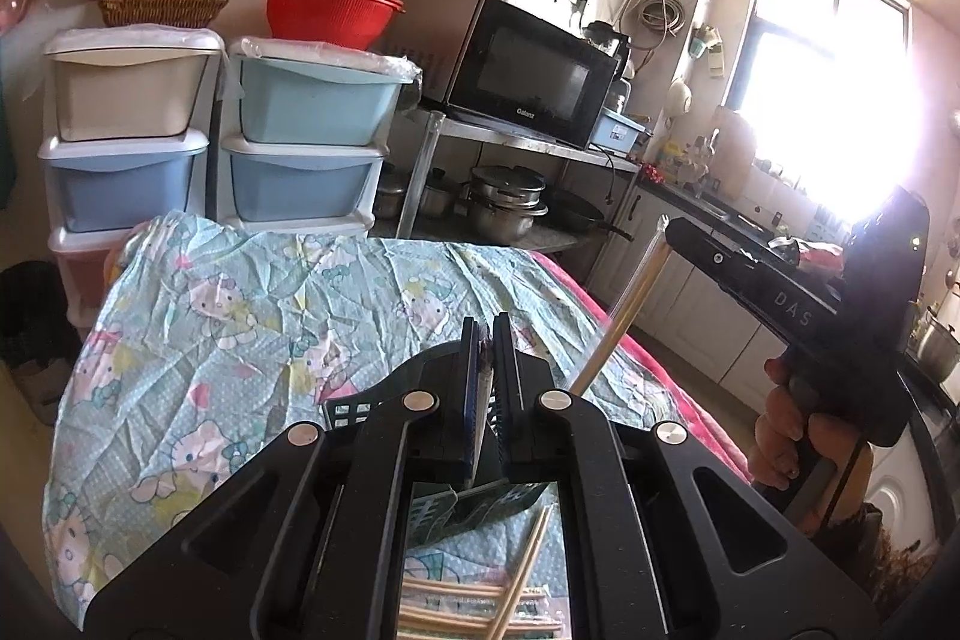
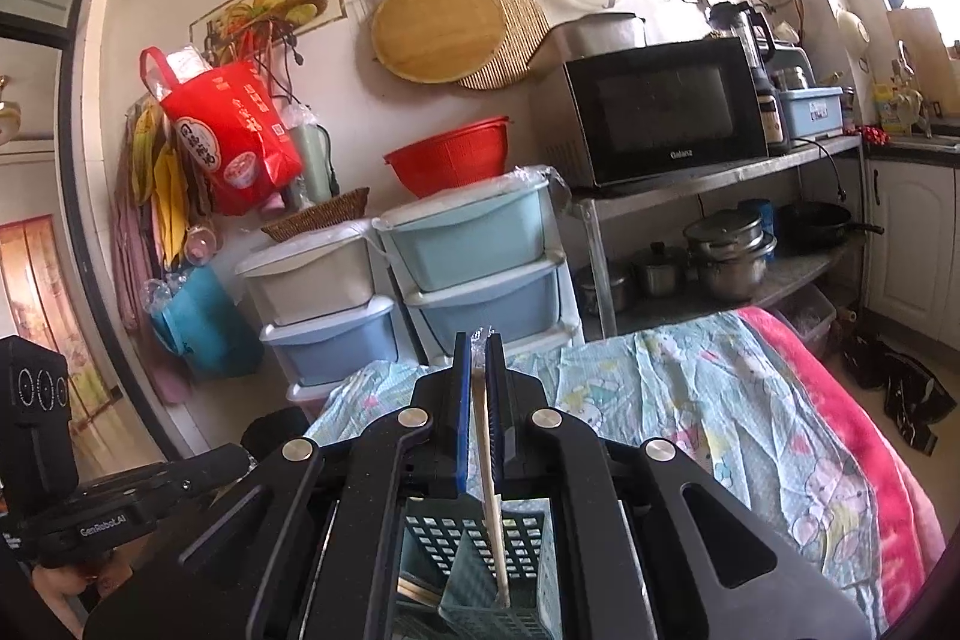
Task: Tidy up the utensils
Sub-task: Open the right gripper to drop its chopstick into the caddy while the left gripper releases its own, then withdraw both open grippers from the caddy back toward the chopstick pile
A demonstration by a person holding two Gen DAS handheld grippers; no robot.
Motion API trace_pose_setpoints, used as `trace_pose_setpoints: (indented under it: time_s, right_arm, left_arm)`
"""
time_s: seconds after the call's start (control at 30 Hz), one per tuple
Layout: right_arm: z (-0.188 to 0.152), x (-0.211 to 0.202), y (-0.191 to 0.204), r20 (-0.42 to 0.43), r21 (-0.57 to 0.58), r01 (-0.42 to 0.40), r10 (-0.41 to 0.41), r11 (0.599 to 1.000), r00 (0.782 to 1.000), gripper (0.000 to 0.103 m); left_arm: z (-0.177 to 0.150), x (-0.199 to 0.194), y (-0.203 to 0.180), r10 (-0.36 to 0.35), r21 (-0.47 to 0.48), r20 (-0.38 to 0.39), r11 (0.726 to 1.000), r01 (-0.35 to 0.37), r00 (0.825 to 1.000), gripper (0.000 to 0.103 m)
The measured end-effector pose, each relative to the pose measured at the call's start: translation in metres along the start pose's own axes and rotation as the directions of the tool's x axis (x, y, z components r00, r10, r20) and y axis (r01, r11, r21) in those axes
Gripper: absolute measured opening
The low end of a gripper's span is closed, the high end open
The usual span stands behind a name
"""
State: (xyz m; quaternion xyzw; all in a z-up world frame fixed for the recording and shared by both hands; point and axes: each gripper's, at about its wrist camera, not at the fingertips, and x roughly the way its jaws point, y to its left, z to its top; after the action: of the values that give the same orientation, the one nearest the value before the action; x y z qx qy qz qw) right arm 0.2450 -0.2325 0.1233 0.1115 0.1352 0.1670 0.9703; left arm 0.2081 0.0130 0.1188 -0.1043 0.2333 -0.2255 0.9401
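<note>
My left gripper (image 1: pixel 487 340) is shut on the rim of a dark perforated utensil basket (image 1: pixel 348 409), which shows below its jaws. My right gripper (image 2: pixel 478 358) is shut on a wrapped pair of wooden chopsticks (image 2: pixel 489 490) that points down into the teal perforated basket (image 2: pixel 474 568). In the left wrist view the same chopsticks (image 1: pixel 624 316) slant up at the right, held by the right gripper's body (image 1: pixel 780 292). Several more wrapped chopsticks (image 1: pixel 480 598) lie on the cloth under my left gripper.
The table wears a light blue cartoon-print cloth (image 1: pixel 240 316) over a pink blanket (image 2: pixel 852 430). Behind stand stacked plastic drawers (image 1: pixel 300 142), a red colander (image 1: pixel 330 10), a microwave (image 1: pixel 528 76) on a metal shelf with pots (image 1: pixel 510 202), and counters at the right.
</note>
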Motion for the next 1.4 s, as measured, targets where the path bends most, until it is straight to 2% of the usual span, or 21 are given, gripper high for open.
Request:
trace_pose_setpoints:
  time_s: [0.27, 0.4, 0.47, 0.53, 0.67, 0.83, 1.1, 1.4]
  right_arm:
    - [-0.012, 0.003, -0.005, -0.029, -0.003, 0.036, -0.036, 0.999, 0.999, 0.009]
    - [-0.015, 0.002, -0.004, -0.040, -0.017, 0.064, -0.065, 0.998, 0.997, 0.031]
    - [-0.016, 0.000, -0.003, -0.044, -0.031, 0.086, -0.087, 0.996, 0.995, 0.035]
    - [-0.018, -0.001, -0.002, -0.046, -0.036, 0.096, -0.098, 0.995, 0.994, 0.048]
    - [-0.021, -0.005, -0.001, -0.045, -0.054, 0.134, -0.136, 0.990, 0.990, 0.058]
    - [-0.024, -0.010, 0.001, -0.039, -0.070, 0.160, -0.163, 0.985, 0.986, 0.071]
    - [-0.027, -0.023, 0.006, -0.029, -0.083, 0.173, -0.176, 0.981, 0.984, 0.078]
    - [-0.030, -0.038, 0.009, -0.031, -0.076, 0.170, -0.173, 0.982, 0.984, 0.081]
  left_arm:
    - [-0.005, 0.006, 0.005, 0.010, -0.009, -0.017, 1.000, -0.010, 1.000, 0.003]
    - [-0.009, 0.006, 0.007, 0.031, -0.011, -0.014, 0.999, -0.031, 0.999, 0.003]
    - [-0.009, 0.005, 0.008, 0.041, -0.015, -0.010, 0.999, -0.041, 0.999, 0.010]
    - [-0.010, 0.003, 0.010, 0.052, -0.021, -0.003, 0.998, -0.052, 0.999, 0.028]
    - [-0.011, -0.004, 0.015, 0.075, -0.035, 0.016, 0.997, -0.075, 0.997, 0.037]
    - [-0.011, -0.016, 0.018, 0.100, -0.048, 0.047, 0.994, -0.097, 0.994, 0.052]
    - [-0.010, -0.036, 0.014, 0.134, -0.036, 0.087, 0.991, -0.131, 0.987, 0.069]
    - [-0.020, -0.048, 0.018, 0.163, -0.049, 0.091, 0.986, -0.159, 0.982, 0.079]
